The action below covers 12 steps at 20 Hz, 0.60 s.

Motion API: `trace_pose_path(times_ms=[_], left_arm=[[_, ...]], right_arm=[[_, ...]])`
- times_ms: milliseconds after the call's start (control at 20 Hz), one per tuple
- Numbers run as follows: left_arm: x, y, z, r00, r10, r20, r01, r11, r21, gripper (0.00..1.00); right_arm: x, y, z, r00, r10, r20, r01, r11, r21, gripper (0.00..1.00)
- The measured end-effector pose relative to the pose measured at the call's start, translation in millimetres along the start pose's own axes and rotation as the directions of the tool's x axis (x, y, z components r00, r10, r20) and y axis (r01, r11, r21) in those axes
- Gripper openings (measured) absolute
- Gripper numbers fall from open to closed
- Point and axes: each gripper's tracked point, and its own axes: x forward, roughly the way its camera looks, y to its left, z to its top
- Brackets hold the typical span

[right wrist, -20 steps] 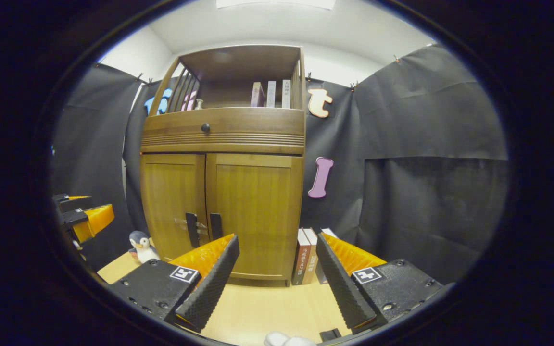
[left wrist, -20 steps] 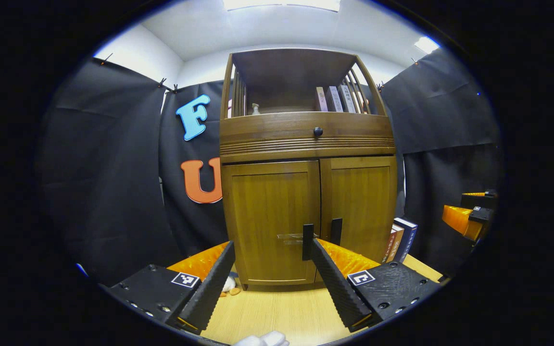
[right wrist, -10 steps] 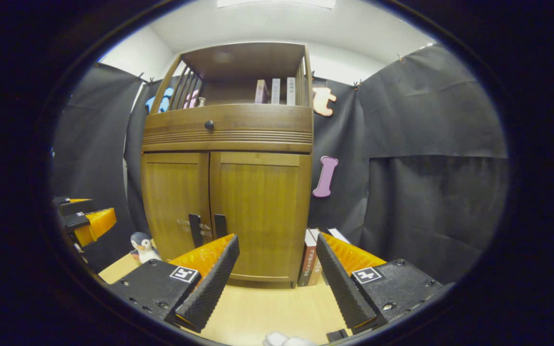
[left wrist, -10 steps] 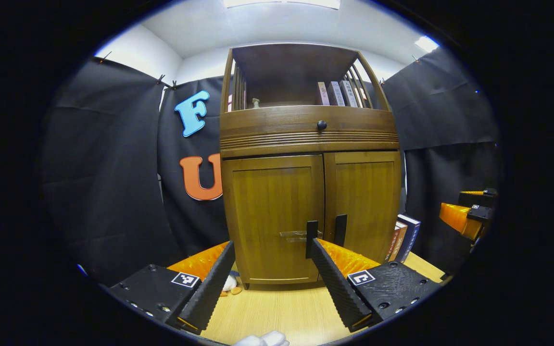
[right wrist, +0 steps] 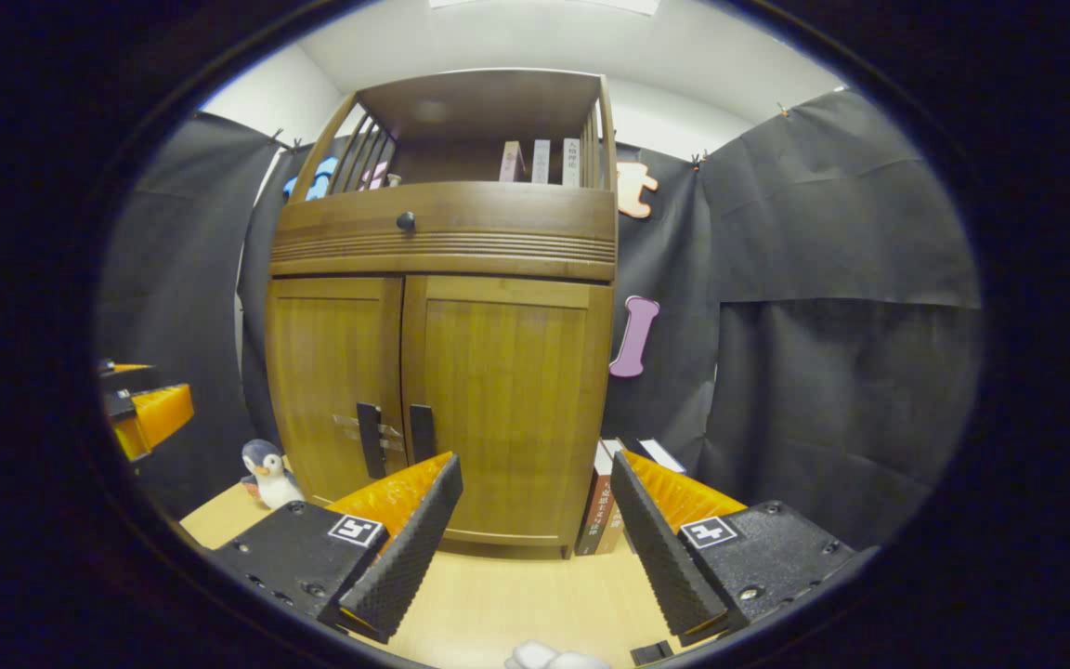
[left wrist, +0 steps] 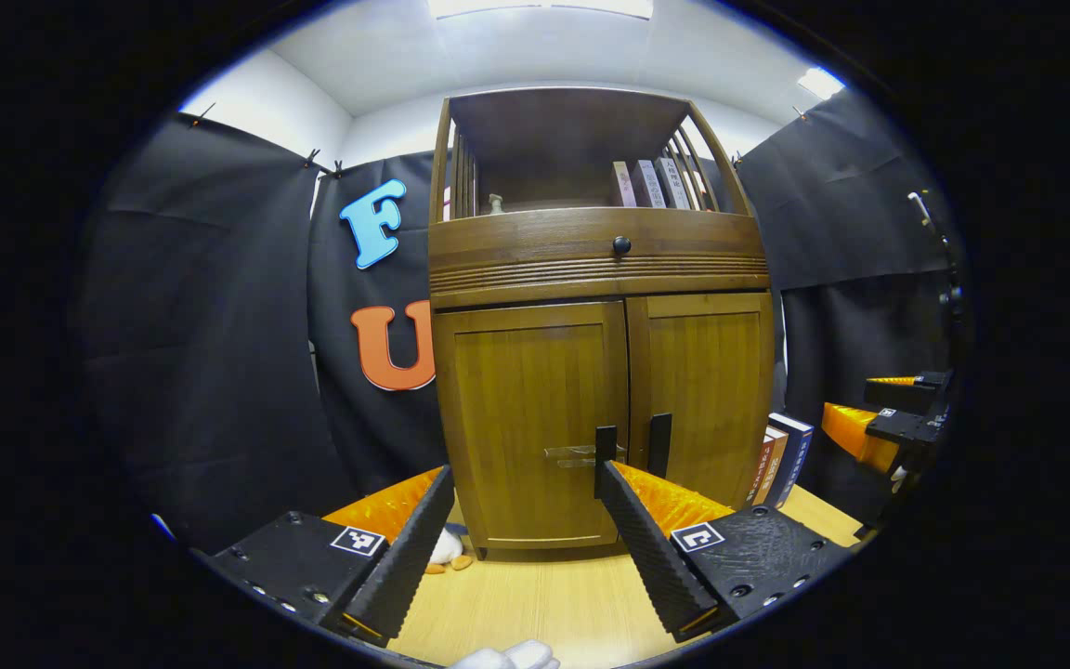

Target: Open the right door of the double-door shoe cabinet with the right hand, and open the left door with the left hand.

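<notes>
Two closed doors face the camera in the left gripper view: the shoe cabinet (left wrist: 595, 372) stands on a light wooden floor (left wrist: 544, 604), its left door (left wrist: 530, 418) and right door (left wrist: 698, 390) both flush, each with a dark vertical handle at the centre seam. The left gripper (left wrist: 521, 520) hangs short of the left door with its jaws spread wide and nothing between them. Books (left wrist: 781, 460) lean just beside the cabinet's right side, and the right gripper (left wrist: 883, 427) shows at the far right edge.

From the right gripper view, the right gripper (right wrist: 535, 520) is likewise spread and empty, short of the right door (right wrist: 507, 409). A toy penguin (right wrist: 266, 472) stands near the cabinet's left corner, and the left gripper (right wrist: 140, 418) sits at the left edge; whether that one is spread cannot be told from here.
</notes>
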Motion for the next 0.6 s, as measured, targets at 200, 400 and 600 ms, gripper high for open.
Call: trace_pose_path(times_ms=[200, 400, 600], left_arm=[[-8.4, 3.5, -3.9, 1.0, 0.006, -0.015, -0.006, 1.0, -0.005, 0.96], [-20.8, 17.4, -7.1, 0.999, 0.047, -0.026, -0.047, 0.999, -0.003, 0.96], [-32.0, 30.1, -10.5, 0.996, 0.079, -0.043, -0.079, 0.997, -0.003, 0.96]], right_arm=[[31.7, 27.0, -14.5, 0.999, 0.045, -0.012, -0.045, 0.999, -0.011, 1.0], [68.3, 63.2, -20.4, 0.994, 0.11, -0.01, -0.11, 0.994, -0.027, 1.0], [115.6, 97.7, -34.9, 0.988, 0.145, -0.046, -0.148, 0.988, -0.051, 1.0]])
